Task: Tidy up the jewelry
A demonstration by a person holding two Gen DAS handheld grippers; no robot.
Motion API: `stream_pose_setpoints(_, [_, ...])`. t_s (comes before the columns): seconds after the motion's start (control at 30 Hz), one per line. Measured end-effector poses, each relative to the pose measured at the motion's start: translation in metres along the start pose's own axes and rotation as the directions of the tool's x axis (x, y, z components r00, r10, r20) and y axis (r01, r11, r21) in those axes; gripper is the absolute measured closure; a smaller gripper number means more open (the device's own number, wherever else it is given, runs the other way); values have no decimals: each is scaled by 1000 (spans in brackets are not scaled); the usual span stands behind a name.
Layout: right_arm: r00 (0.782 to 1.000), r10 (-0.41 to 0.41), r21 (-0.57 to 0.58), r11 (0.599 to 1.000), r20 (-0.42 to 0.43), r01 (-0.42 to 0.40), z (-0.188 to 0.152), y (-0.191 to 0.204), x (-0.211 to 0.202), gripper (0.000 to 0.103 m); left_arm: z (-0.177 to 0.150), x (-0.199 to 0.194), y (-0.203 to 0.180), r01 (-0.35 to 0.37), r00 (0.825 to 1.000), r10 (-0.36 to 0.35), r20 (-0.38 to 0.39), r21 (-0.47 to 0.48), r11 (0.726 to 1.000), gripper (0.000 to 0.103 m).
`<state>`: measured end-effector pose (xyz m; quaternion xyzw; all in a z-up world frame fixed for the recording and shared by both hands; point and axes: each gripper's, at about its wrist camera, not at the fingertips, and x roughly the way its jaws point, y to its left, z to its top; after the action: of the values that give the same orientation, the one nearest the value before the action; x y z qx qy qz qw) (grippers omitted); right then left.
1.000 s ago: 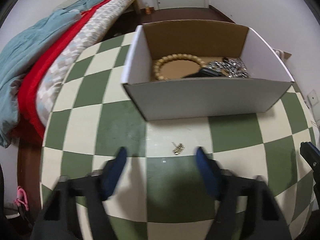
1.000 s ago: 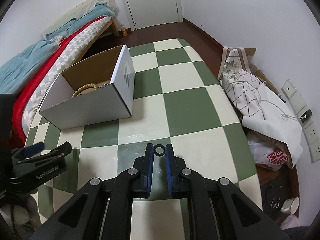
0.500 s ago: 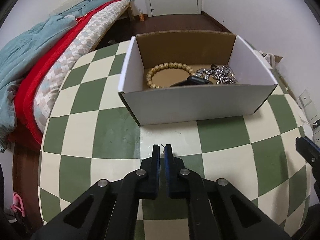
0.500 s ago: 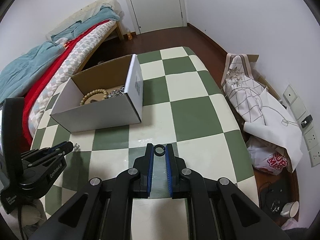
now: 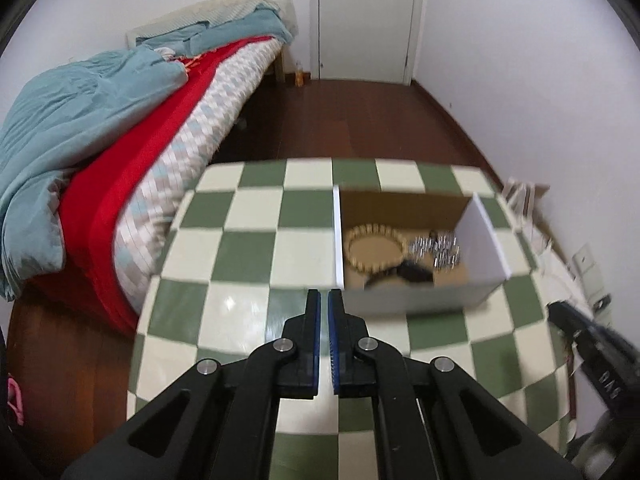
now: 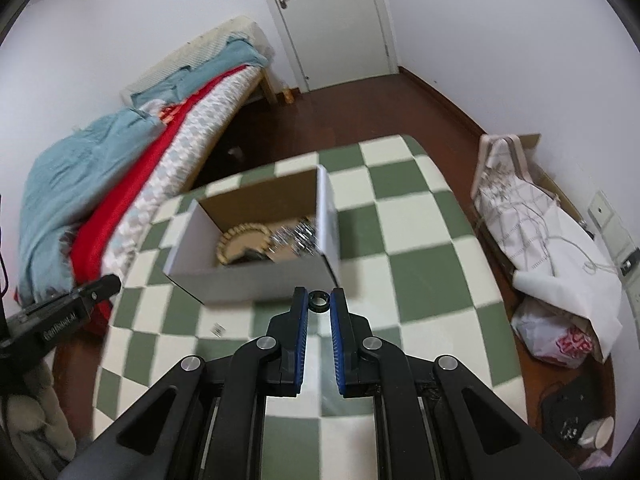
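Left gripper point(image 5: 324, 292) fingers pressed together, nothing seen between them, hanging above the table point(image 5: 248, 240) just left of the box point(image 5: 416, 300); right gripper point(image 6: 319, 289) fingers pinching a black ring point(image 6: 319, 301), near the box front. Inside the box, left to right: bead bracelet point(image 5: 374, 250), silver chain point(image 5: 438, 250). Left of the box front, on the table: a small earring point(image 6: 217, 330).

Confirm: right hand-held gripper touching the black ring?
Touching. The right wrist view shows the black ring pinched between the right hand-held gripper's fingertips, lifted off the table.
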<state>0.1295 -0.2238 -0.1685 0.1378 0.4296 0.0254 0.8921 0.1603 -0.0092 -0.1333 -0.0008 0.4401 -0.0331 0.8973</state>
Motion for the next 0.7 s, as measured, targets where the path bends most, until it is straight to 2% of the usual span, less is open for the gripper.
stream_pose_setpoints(0.1, [1000, 17, -19, 1000, 11, -17, 14, 12, 3, 91, 6, 9, 1, 60, 997, -59, -40, 17, 998, 99])
stream_pose_setpoints(0.17, [1000, 24, -20, 1000, 11, -24, 18, 17, 5, 92, -1, 24, -1, 110, 991, -108, -80, 18, 994, 93])
stream_pose_setpoints(0.23, [1000, 29, -15, 999, 2, -29, 18, 18, 9, 92, -14, 42, -5, 121, 984, -119, -134, 8, 993, 65])
stream_pose_setpoints(0.27, [1000, 31, -10, 999, -6, -31, 17, 18, 11, 92, -20, 52, -8, 122, 981, -119, -155, 11, 992, 45])
stream_pose_setpoints(0.3, [999, 30, -6, 1000, -12, -31, 15, 18, 12, 92, -28, 62, -12, 126, 978, -120, -171, 21, 992, 43])
stream_pose_setpoints(0.33, [999, 29, -4, 1000, -18, -29, 13, 17, 14, 95, -33, 69, -16, 125, 976, -117, -184, 31, 992, 43])
stream_pose_setpoints(0.37, [999, 29, -4, 1000, -28, -29, 11, 16, 16, 102, -37, 76, -20, 121, 974, -110, -198, 41, 992, 43])
stream_pose_setpoints(0.57, [999, 9, 8, 1000, -52, -8, 1, 8, 22, 103, -54, 106, -41, 96, 970, -66, -232, 123, 988, 44])
stream_pose_setpoints(0.63, [998, 4, 14, 1000, -59, -3, -1, 5, 25, 103, -59, 114, -46, 96, 968, -59, -243, 142, 985, 58])
stream_pose_setpoints(0.67, [998, 6, 22, 1000, -63, -4, -2, 2, 26, 103, -60, 113, -48, 90, 974, -54, -221, 158, 983, 67])
stream_pose_setpoints(0.7, [998, 7, 29, 1000, -70, -5, -3, -1, 28, 103, -61, 112, -49, 92, 977, -55, -205, 171, 981, 85])
